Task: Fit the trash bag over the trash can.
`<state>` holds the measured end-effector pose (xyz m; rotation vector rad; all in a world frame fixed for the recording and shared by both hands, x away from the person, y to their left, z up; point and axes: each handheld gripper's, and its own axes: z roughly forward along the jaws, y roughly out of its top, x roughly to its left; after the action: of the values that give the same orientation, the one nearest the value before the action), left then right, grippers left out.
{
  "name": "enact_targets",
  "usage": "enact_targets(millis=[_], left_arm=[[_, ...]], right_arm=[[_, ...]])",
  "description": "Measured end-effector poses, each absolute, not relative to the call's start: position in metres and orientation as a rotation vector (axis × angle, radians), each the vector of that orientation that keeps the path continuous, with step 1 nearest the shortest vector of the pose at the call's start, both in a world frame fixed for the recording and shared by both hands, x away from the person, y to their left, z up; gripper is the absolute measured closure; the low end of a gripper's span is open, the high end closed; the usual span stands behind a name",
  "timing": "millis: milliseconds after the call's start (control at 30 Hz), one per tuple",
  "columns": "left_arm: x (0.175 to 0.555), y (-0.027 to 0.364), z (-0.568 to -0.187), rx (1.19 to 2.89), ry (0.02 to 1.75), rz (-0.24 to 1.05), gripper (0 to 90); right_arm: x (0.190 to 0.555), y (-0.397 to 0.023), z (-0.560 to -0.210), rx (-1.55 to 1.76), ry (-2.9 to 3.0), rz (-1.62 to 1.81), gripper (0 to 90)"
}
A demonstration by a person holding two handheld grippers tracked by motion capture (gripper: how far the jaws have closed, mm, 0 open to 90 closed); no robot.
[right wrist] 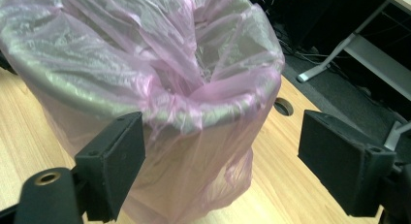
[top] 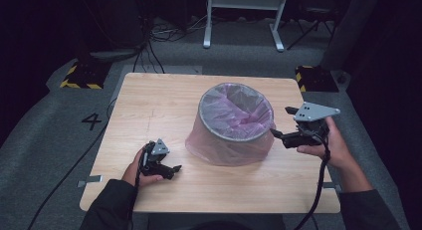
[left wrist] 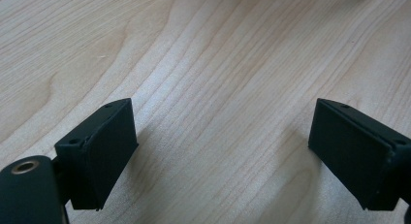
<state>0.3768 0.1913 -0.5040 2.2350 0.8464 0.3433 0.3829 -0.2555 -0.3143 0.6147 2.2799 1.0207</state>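
A round bin [top: 234, 123] lined with a thin pink plastic bag stands in the middle of the wooden table [top: 159, 100]. The bag folds over the rim and hangs loose down the outside. My right gripper [top: 280, 122] is held just right of the bin, pointing at its rim. In the right gripper view the bag-covered rim [right wrist: 160, 88] lies close ahead of the right gripper [right wrist: 223, 136], whose jaws stand open and apart from the plastic. My left gripper [top: 175, 169] rests low at the table's front left. Its jaws are open over bare wood [left wrist: 218, 54] in the left gripper view [left wrist: 223, 136].
A white desk frame [top: 244, 21] stands on the grey floor behind the table. Yellow-and-black striped bases sit at the far left [top: 82, 75] and far right [top: 316, 78]. Cables run along the floor at the left. A round cable hole [right wrist: 283, 106] sits in the tabletop beyond the bin.
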Motion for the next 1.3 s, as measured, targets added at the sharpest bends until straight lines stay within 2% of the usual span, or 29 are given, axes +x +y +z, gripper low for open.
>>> enact_targets(millis=[1300], left_arm=[[0.377, 0.191, -0.504, 2.235, 0.846, 0.345, 9.9]], right_arm=[[0.375, -0.264, -0.376, 0.671, 2.383, 0.861, 18.8]])
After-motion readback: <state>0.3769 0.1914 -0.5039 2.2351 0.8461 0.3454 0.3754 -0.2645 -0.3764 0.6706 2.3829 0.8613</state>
